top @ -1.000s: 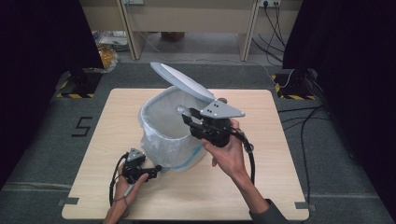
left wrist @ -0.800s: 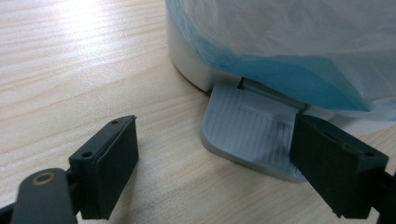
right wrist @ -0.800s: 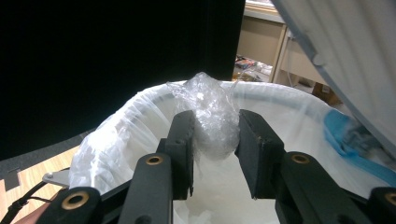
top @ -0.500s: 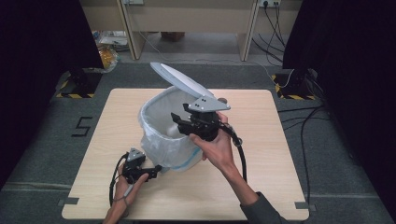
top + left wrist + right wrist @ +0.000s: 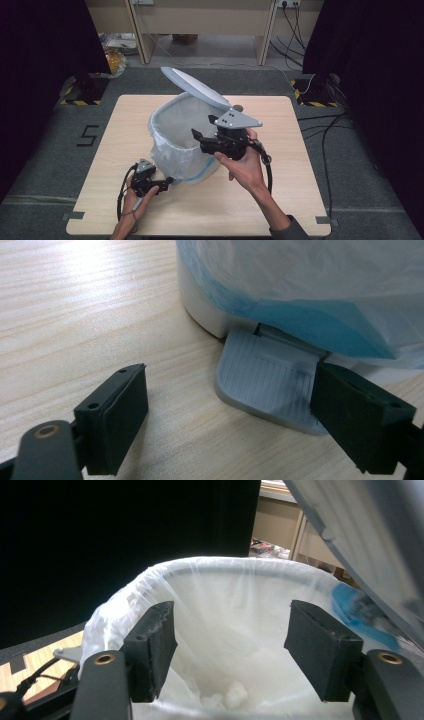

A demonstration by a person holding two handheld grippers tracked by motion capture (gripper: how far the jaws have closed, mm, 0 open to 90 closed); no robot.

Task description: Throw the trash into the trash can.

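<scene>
A white pedal bin (image 5: 180,135) lined with a white bag with blue trim stands mid-table, its grey lid (image 5: 197,87) raised. My right gripper (image 5: 199,140) hovers over the bin's right rim, pointing into it. Its jaws have just been opening and are open, with nothing between them (image 5: 231,610). A small white crumpled wad (image 5: 227,695) lies at the bottom of the bag (image 5: 230,585). My left gripper (image 5: 167,182) lies low at the bin's front foot, open (image 5: 227,377). One of its jaws rests on the ribbed grey pedal (image 5: 265,375).
The bin stands on a light wooden table (image 5: 295,150) on a grey floor. Cables trail from both grippers across the tabletop. The raised lid (image 5: 350,525) leans close over my right gripper.
The right gripper's jaws went from shut to open over the bin. That hand dipped a little leftward into the bin and came back. The left gripper stayed at the pedal.
</scene>
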